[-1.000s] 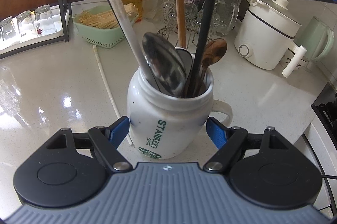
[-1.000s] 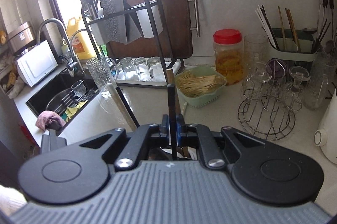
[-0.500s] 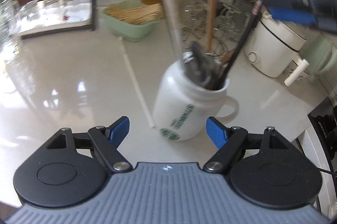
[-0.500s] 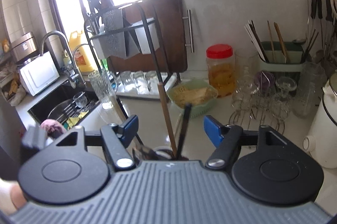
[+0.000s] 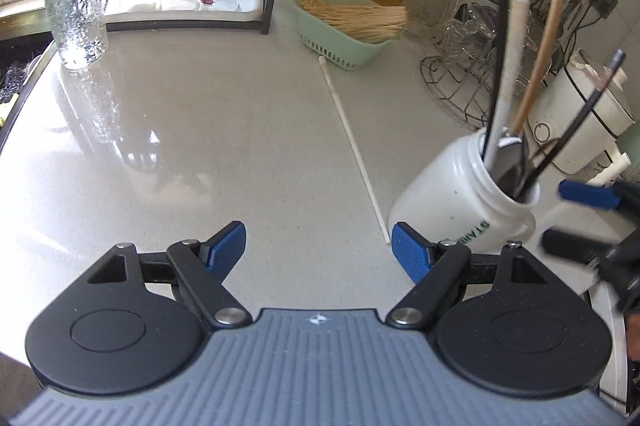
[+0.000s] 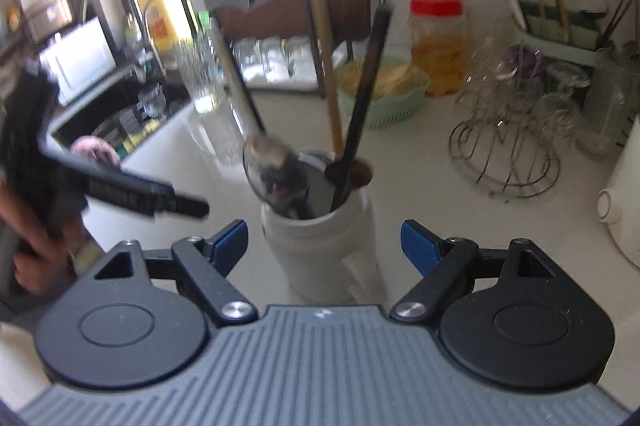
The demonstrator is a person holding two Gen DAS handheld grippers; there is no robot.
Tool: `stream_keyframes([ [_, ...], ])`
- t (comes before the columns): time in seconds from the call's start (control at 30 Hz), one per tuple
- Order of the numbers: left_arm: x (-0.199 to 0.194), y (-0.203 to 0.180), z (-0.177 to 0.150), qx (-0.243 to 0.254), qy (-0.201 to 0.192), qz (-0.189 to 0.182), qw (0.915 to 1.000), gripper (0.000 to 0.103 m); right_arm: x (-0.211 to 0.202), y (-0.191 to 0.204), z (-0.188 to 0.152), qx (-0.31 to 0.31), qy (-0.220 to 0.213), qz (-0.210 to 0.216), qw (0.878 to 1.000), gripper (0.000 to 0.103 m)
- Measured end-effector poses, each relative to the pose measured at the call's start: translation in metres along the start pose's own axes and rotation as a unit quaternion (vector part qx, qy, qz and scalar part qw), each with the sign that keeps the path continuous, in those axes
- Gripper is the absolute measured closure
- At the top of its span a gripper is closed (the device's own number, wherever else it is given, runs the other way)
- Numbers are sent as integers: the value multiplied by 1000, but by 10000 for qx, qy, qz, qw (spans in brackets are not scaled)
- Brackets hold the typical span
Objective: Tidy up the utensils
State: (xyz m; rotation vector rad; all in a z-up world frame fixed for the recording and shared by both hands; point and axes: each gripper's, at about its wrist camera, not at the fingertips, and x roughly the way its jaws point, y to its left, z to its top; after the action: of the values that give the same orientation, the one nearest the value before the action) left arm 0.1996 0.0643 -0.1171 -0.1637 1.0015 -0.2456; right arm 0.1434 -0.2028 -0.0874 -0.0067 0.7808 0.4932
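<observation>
We see the white mug standing upright on the desk, holding spoons and chopsticks. Our left gripper has its fingers apart over bare desk beside a loose white chopstick. Our right gripper is opening its fingers, the mug between them untouched.

Legible text appears on one item only. The white ceramic mug with a handle, which holds utensils on the pale countertop, carries green printed lettering on its lower side. In the left wrist view only a fragment of that lettering is visible, reading roughly "STA"; the rest is cut off. In the right wrist view nothing is legible.
</observation>
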Motion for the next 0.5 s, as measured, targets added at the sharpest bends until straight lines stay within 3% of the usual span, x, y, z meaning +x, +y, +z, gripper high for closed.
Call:
stream_keyframes([
  [0.2, 18, -2, 17, 129, 137, -85, 9998, 20, 31, 6, -6, 73, 99, -254, 9996, 16],
  [0.5, 33, -6, 31, 208, 242, -143, 9994, 20, 51, 9, -6, 298, 255, -294, 9988, 15],
])
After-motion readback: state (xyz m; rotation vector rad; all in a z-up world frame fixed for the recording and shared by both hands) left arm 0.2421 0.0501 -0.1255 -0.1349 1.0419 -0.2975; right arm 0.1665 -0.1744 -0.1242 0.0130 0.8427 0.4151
